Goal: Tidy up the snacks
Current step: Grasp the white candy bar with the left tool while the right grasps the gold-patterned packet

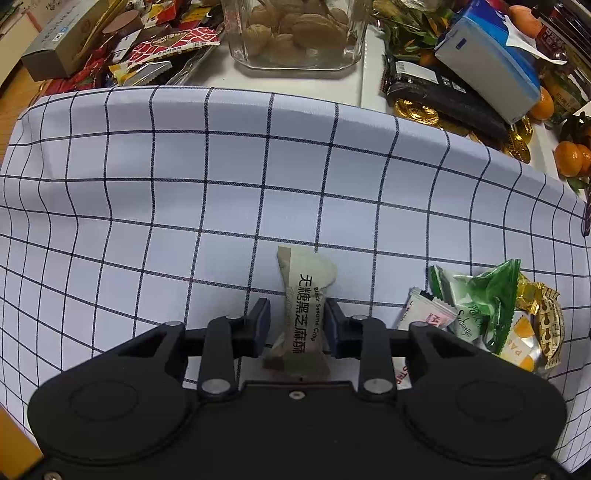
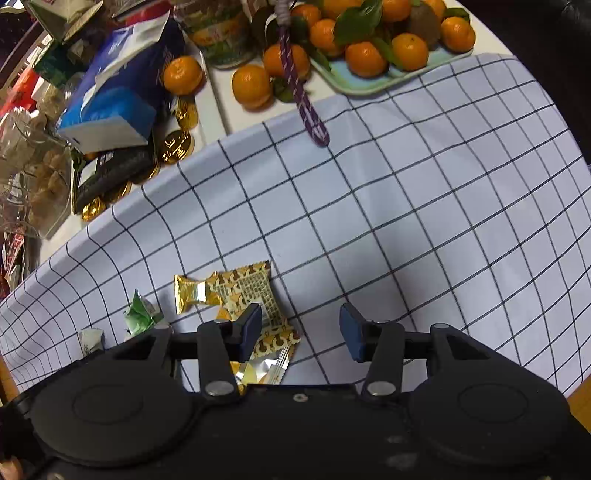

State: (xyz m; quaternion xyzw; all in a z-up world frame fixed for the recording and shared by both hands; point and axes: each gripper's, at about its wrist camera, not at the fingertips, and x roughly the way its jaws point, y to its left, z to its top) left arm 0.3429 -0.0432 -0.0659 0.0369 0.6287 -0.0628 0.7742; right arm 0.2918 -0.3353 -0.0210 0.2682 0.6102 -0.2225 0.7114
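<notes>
My left gripper (image 1: pixel 297 325) is shut on a beige black sesame crisp packet (image 1: pixel 306 310), holding it upright over the checked cloth (image 1: pixel 221 206). A small pile of snacks lies to its right: a green packet (image 1: pixel 484 306), a white-pink sachet (image 1: pixel 424 314) and a gold patterned packet (image 1: pixel 546 325). In the right wrist view my right gripper (image 2: pixel 301 330) is open and empty above the cloth (image 2: pixel 406 221). Its left finger (image 2: pixel 251 325) hangs over the gold patterned packet (image 2: pixel 255 291). A gold twist candy (image 2: pixel 194 293) and the green packet (image 2: pixel 142 314) lie further left.
Beyond the cloth stand a glass jar of walnuts (image 1: pixel 295 33), a blue tissue box (image 1: pixel 491 70), a black box with gold coins (image 1: pixel 443 96), and snack wrappers (image 1: pixel 166 48). A tray of mandarins (image 2: pixel 388 44) and a purple strap (image 2: pixel 303 96) sit at the cloth's far edge.
</notes>
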